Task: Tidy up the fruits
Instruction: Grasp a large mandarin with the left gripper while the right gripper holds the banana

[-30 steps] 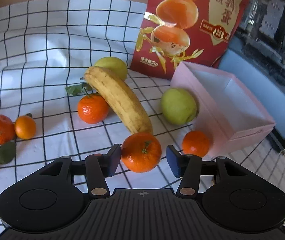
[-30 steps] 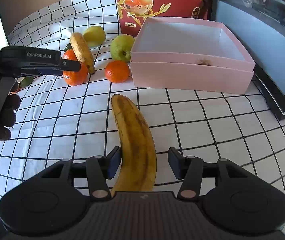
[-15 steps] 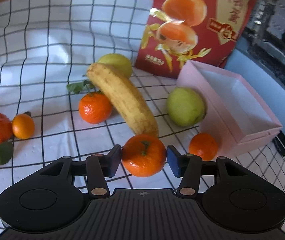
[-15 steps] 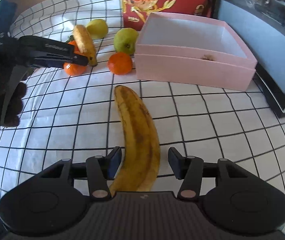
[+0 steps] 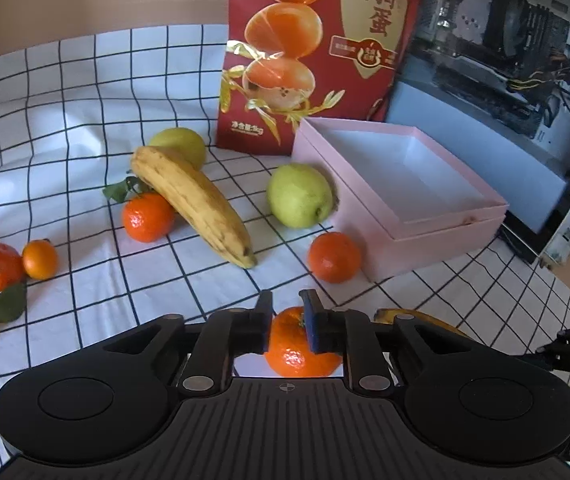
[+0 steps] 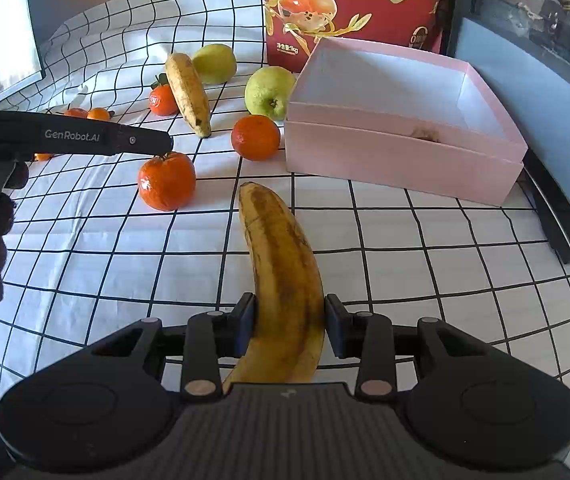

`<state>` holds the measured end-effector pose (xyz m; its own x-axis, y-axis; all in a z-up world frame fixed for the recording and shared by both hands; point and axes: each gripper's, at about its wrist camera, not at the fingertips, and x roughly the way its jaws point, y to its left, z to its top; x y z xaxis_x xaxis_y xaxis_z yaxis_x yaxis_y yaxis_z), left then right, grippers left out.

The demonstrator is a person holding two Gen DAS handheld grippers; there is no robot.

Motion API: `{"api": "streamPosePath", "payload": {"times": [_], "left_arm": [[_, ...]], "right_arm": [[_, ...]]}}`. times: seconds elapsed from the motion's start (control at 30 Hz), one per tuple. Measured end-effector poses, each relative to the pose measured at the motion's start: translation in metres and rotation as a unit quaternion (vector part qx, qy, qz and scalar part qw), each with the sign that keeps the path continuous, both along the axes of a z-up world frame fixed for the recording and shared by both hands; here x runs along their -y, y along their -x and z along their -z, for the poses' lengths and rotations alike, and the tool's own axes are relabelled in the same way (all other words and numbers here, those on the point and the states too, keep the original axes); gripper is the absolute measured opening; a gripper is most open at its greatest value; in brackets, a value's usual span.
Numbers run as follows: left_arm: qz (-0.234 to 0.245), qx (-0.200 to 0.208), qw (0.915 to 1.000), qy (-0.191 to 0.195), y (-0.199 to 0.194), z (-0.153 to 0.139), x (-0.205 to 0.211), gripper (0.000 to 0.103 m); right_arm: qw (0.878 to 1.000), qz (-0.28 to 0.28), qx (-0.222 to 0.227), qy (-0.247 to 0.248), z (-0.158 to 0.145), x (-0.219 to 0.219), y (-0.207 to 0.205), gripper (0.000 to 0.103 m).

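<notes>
Left gripper (image 5: 287, 322) with jaws pinched on a mandarin (image 5: 300, 346), pads pressed to its upper flanks, fruit low between them over the checked cloth (image 5: 85, 120) on the bench; right gripper (image 6: 290, 330) with jaws clamped against both sides of a spotted banana (image 6: 285, 276), its dark tip pointing forward, away from the jaws; ahead of the left jaws and slightly right, a second mandarin (image 5: 334, 257) touching the open pink box (image 5: 437, 236); a green apple (image 5: 299, 195) just behind it, also against the box wall; ahead and left, another banana (image 5: 195, 204) leaning on a leafy mandarin (image 5: 147, 217); farther back, a yellow pear (image 5: 179, 144) and an upright red bag (image 5: 309, 52); far left, small mandarins (image 5: 1, 266) in a cluster.
</notes>
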<state>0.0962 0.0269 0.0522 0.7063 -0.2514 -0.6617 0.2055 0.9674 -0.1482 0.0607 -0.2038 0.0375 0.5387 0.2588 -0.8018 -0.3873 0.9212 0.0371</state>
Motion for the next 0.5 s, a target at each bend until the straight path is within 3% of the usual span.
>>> {"api": "streamPosePath", "payload": {"times": [0.13, 0.23, 0.4, 0.5], "left_arm": [[-0.016, 0.008, 0.9998, 0.010, 0.001, -0.008, -0.011, 0.023], [0.016, 0.010, 0.9998, 0.000, 0.008, -0.015, -0.008, 0.023], [0.081, 0.011, 0.9918, -0.098, 0.018, -0.009, 0.026, 0.025], [0.099, 0.022, 0.9839, -0.147, 0.021, -0.001, 0.045, 0.025]], "right_arm": [[1.000, -0.008, 0.011, 0.012, 0.001, -0.003, 0.004, 0.037], [1.000, -0.005, 0.006, 0.008, 0.000, -0.001, 0.002, 0.037], [1.000, 0.005, -0.001, 0.000, -0.005, 0.003, 0.001, 0.037], [1.000, 0.011, 0.010, 0.002, -0.011, 0.005, 0.004, 0.046]]}}
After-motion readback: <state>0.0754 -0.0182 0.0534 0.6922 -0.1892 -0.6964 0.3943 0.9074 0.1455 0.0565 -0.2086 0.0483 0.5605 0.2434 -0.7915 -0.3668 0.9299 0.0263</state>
